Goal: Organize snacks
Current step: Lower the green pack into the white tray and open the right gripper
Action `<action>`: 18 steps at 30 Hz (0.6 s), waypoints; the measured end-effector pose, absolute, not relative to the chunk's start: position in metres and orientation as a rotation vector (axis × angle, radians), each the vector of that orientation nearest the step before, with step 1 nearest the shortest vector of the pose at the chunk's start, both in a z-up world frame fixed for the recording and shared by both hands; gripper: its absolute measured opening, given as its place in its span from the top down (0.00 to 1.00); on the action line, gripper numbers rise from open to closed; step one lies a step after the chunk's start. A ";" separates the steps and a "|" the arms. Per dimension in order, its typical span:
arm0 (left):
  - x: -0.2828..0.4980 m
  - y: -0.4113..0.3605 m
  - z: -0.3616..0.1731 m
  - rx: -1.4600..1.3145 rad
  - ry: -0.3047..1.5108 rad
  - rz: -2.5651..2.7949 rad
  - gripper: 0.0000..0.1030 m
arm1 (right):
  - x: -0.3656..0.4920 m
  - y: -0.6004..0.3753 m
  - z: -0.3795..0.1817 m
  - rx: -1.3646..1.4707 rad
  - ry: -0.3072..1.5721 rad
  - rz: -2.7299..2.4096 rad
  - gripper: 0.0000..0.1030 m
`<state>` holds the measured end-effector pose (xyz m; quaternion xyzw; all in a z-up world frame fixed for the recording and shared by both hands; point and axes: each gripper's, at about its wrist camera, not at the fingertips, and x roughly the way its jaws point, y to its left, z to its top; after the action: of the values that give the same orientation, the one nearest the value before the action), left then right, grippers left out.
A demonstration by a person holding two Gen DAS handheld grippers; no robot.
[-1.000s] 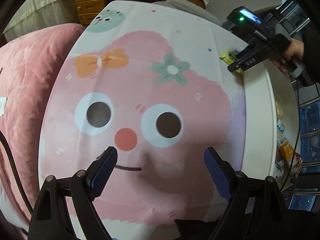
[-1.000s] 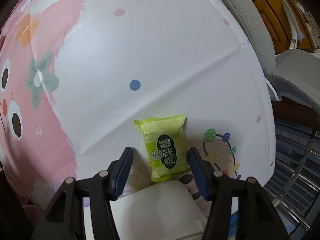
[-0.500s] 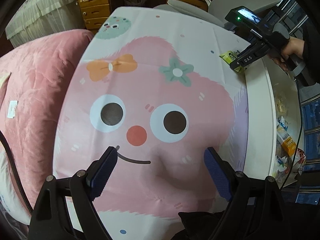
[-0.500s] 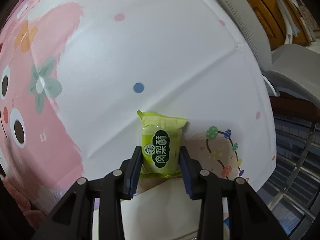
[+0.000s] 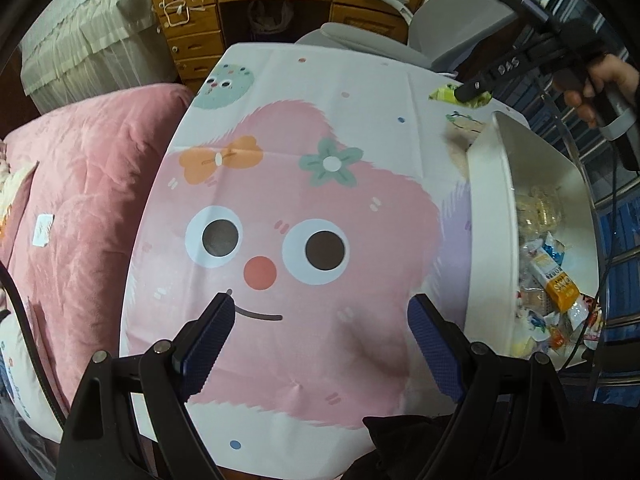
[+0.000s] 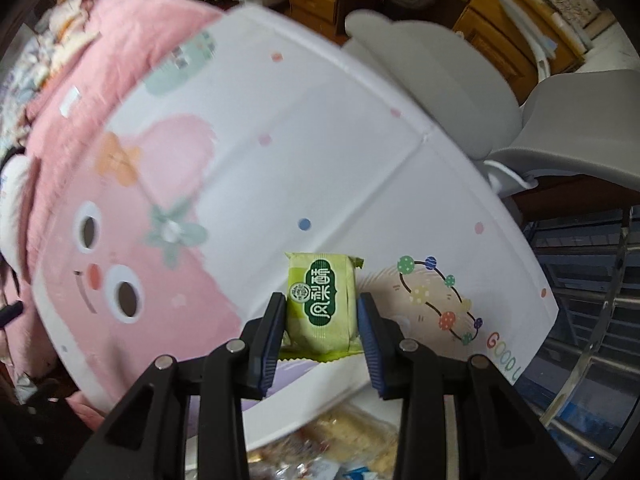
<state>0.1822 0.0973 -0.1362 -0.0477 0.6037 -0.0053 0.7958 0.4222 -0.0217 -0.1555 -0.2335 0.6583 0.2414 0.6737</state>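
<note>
A light green snack packet [image 6: 322, 306] with dark green print is pinched between the blue pads of my right gripper [image 6: 322, 316], lifted clear above the cartoon tablecloth [image 6: 280, 168]. The left wrist view shows that same packet [image 5: 444, 92] at the far right, held by the right gripper [image 5: 468, 90] in a person's hand [image 5: 608, 80]. My left gripper [image 5: 320, 328] hangs open over the pink cartoon face on the cloth [image 5: 304, 216], nothing between its fingers. A white bin [image 5: 490, 220] with several wrapped snacks [image 5: 552, 280] stands at the table's right edge.
The bin's white rim [image 6: 340, 380] lies just below the held packet, snacks visible inside. A pink quilt [image 5: 88, 200] lies left of the table. A grey chair [image 6: 460, 92] and wooden drawers [image 5: 192, 44] stand behind the table.
The right gripper closed on the green packet and lifted it off the cloth. Both grippers rose, so more of the table and bin shows.
</note>
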 end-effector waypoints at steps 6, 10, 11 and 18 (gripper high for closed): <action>0.169 0.072 -0.118 -0.066 1.263 -0.020 0.15 | 0.401 -0.043 -0.107 -0.435 1.399 0.547 0.65; 0.158 0.055 -0.107 -0.044 1.241 -0.023 0.15 | 0.383 -0.077 -0.075 -0.349 1.333 0.503 0.65; 0.154 0.050 -0.103 -0.040 1.235 -0.024 0.15 | 0.378 -0.083 -0.070 -0.332 1.324 0.494 0.65; 0.133 0.017 -0.086 -0.028 1.200 -0.020 0.15 | 0.331 -0.142 -0.045 -0.194 1.272 0.386 0.65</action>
<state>0.1327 0.0175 -0.0857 -0.0130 0.5646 -0.0092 0.8252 0.3309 -0.1417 -0.0452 -0.0900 0.5892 0.1789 0.7828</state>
